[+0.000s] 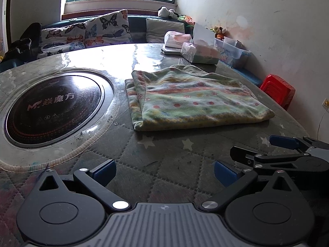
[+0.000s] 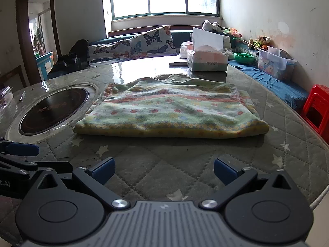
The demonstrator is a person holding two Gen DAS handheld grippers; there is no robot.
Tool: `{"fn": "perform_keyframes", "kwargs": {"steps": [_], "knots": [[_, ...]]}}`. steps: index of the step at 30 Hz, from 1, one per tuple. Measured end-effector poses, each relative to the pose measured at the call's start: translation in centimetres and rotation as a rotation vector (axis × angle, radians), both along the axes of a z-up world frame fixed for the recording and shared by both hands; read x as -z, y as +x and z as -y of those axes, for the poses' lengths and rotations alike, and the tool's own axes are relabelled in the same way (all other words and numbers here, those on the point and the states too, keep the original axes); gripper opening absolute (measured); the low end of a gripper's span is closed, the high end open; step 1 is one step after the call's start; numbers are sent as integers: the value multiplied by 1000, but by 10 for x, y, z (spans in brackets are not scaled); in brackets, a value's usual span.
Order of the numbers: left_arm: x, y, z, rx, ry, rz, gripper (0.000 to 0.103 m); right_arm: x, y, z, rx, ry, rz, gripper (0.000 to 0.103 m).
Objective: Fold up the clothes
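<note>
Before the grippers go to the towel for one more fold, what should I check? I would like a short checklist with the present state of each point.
1. Left gripper open and holding nothing: ok.
2. Right gripper open and holding nothing: ok.
3. Folded towel lies flat on the quilted table cover, near edge facing both grippers: ok.
4. Table between grippers and towel free of objects: ok.
5. Tissue box stands close behind the towel's far edge; room for a fold away from the grippers: cannot tell.
6. Towel layers aligned: not ok, a lower layer sticks out on the side toward the round cooktop.
</note>
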State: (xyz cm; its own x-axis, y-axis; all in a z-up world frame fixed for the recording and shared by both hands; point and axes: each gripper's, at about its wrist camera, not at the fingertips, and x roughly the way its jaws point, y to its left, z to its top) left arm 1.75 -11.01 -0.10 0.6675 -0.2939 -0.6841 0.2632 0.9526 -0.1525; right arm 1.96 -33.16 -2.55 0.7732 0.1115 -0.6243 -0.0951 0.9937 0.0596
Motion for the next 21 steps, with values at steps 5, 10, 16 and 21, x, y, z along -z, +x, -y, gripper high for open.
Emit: {"fn": "perform_keyframes", "kwargs": {"steps": [5,10,16,21], "knots": [[-2,-4,1,3,-1,8,103,-3,-4,0,-2,4,10,103],[-3,-7,1,0,-2,9,103,-5,-6,-1,-3,5,18,103],[-2,-5,0,-3,-5,3,103,-5,-5,-1,-5,6,17,103],[0,0,0,-8,-3,-9,103,-2,-1,-1,-5,7,5,103]]}}
